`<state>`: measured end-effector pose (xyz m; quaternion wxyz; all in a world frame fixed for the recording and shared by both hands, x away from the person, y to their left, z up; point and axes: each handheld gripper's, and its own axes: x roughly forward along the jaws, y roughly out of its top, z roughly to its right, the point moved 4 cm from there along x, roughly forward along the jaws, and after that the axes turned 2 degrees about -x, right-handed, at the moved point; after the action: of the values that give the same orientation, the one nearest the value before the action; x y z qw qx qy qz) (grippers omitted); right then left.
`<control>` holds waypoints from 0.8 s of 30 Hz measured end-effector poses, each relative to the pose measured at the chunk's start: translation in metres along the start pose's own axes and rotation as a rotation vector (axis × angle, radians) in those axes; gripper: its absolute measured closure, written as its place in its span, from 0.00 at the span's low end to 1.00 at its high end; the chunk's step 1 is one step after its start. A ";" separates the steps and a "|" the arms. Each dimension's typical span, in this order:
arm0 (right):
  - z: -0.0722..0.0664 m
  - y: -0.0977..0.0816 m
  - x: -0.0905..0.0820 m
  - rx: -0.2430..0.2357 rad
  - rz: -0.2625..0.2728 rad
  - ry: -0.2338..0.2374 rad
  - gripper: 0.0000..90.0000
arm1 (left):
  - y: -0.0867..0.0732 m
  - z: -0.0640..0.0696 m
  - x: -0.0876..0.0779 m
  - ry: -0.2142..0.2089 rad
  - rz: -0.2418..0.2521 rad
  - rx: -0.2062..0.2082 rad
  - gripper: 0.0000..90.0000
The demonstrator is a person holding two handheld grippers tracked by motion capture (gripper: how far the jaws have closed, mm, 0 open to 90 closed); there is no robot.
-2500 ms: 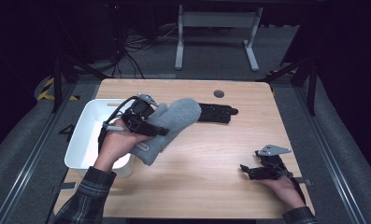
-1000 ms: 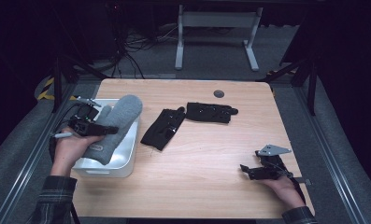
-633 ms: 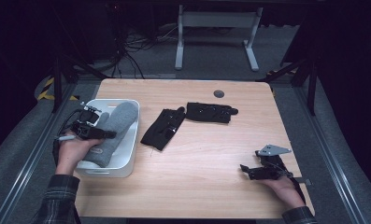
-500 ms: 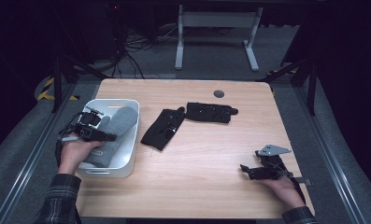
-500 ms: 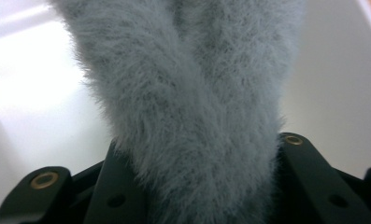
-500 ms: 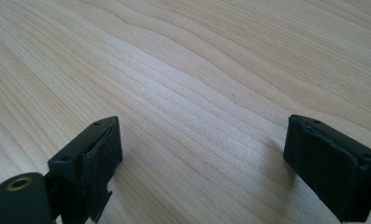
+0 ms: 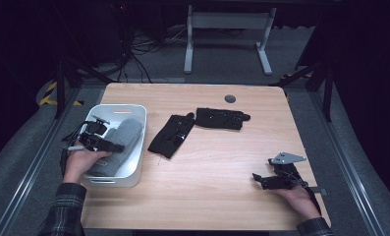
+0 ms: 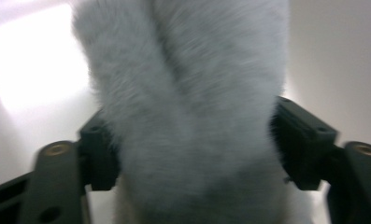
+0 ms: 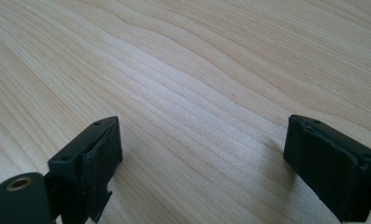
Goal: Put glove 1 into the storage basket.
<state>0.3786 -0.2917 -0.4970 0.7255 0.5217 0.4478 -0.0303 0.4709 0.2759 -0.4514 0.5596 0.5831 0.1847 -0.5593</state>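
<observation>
A fuzzy grey mitt [image 7: 120, 143] lies in the white plastic bin [image 7: 139, 147] at the table's left, between the left gripper's [image 7: 118, 146] jaws, which have just been opening. Its lower end is cut off. Two black gloves [image 7: 174, 135] lie mid-table on pale wood grain [image 9: 211, 84]. The right gripper [image 7: 256, 178] rests with jaws spread, nothing between them. The room is dark.

in the left gripper view the grey fleece [image 8: 188, 116] is soft with blur and cut off at 12 and 6 o'clock, hiding whether the pads [image 8: 99, 158] still press it. from above, the left gripper [image 7: 115, 146] covers part of the fleece in the white bin [image 7: 133, 172]. the right gripper [image 9: 202, 163] loses its 2 jaws at 6 o'clock.
</observation>
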 end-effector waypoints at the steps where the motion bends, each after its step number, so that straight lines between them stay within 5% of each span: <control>1: 0.000 0.000 0.000 0.000 0.000 0.001 0.13 | 0.000 0.000 -0.002 0.009 0.003 0.002 0.22; 10: 0.000 0.000 0.000 0.000 0.000 0.000 0.13 | 0.011 0.010 -0.028 0.034 0.100 0.027 0.16; 24: 0.000 0.000 0.000 0.000 0.000 0.000 0.13 | 0.034 0.082 -0.042 -0.070 0.200 0.182 0.16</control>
<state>0.3785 -0.2916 -0.4970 0.7253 0.5219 0.4480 -0.0302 0.4497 0.2123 -0.3797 0.5636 0.6269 0.0545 -0.5352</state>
